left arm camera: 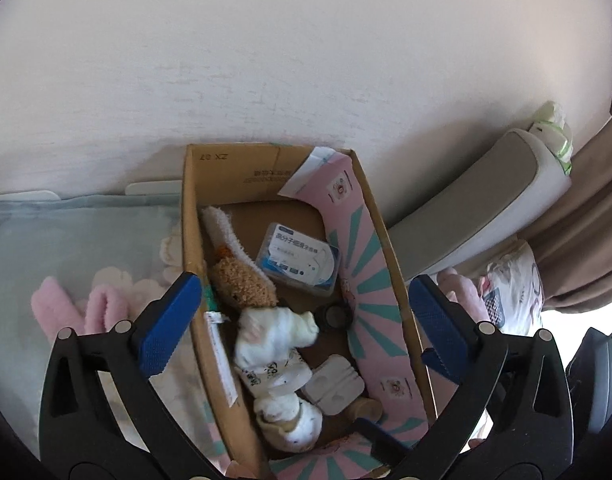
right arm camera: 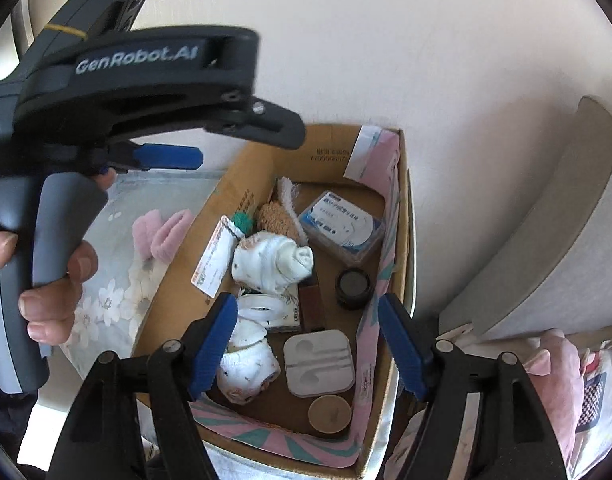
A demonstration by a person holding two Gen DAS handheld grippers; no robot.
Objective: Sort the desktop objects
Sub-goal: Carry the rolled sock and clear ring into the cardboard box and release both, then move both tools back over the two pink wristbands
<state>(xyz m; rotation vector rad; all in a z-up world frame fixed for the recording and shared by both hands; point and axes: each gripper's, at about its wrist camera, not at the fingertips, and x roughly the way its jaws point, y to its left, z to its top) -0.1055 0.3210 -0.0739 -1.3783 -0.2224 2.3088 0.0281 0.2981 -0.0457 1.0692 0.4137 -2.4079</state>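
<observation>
The cardboard box (right arm camera: pixel 242 184) stood against the wall and already held rolled socks (right arm camera: pixel 272 266), a floss box (right arm camera: pixel 341 226) and a small jar (right arm camera: pixel 353 286). Pink slippers (left arm camera: pixel 82 308) lay outside on the cloth. The left gripper (left arm camera: pixel 302 320) and right gripper (right arm camera: pixel 307 346) both hung wide apart, empty. A good next grasp would probably take one slipper across its narrow side.
</observation>
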